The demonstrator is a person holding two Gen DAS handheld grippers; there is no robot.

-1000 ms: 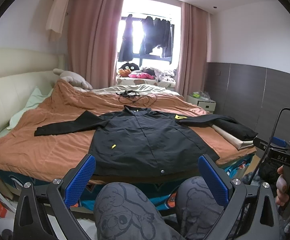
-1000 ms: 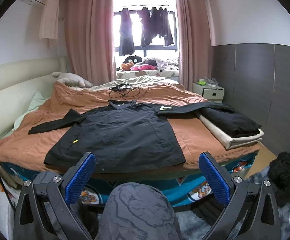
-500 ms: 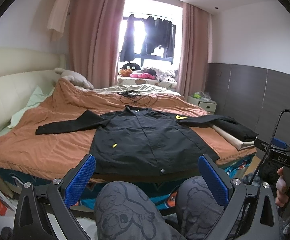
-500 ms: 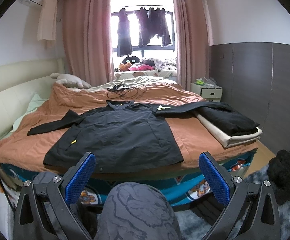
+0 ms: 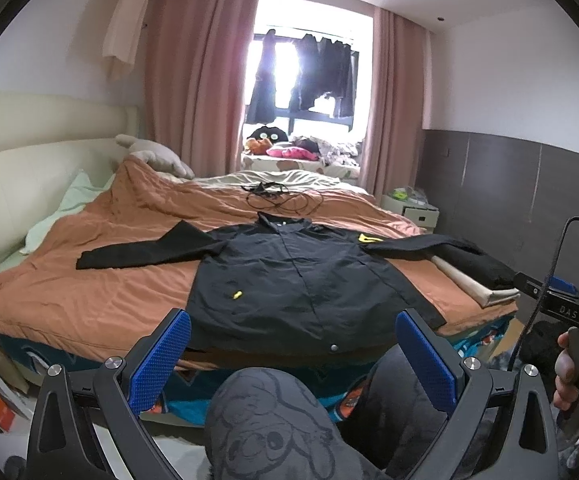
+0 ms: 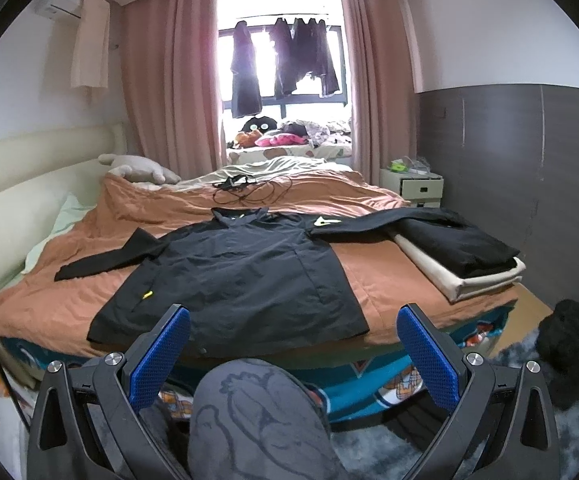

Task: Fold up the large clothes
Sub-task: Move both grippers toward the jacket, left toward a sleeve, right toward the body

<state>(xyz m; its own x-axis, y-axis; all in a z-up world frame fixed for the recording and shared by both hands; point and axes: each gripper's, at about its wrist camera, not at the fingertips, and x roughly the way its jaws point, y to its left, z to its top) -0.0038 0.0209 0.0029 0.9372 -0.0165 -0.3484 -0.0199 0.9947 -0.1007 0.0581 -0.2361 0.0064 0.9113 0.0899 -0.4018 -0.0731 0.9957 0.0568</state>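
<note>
Lying flat on the orange duvet [image 5: 89,300], front side up with collar toward the window: a black jacket [image 5: 289,280], spread out presumably so the folds can start from a smooth shape. Hem right at the near edge of the bed, probably within easy reach from the seated position. Left sleeve [image 5: 145,250] stretched out toward the headboard side, well apart from the body panel, ready to be brought inward first by the look of it. Small yellow zip pull [image 5: 235,293] on the chest, a yellow logo [image 5: 365,239] at the far shoulder. Right sleeve [image 6: 369,226] running out to the far side and resting against a stack of already folded clothes [image 6: 465,256] at the bed corner, likely the pile where finished pieces go. Tangled black cable [image 6: 249,192] beyond the collar, clear of the work.

Held low over the knees: left gripper [image 5: 293,354], blue pads spread wide, nothing between them. Same for right gripper [image 6: 293,350], spread wide and empty, short of the hem. No fold begun yet; both hover before any grasp
</note>
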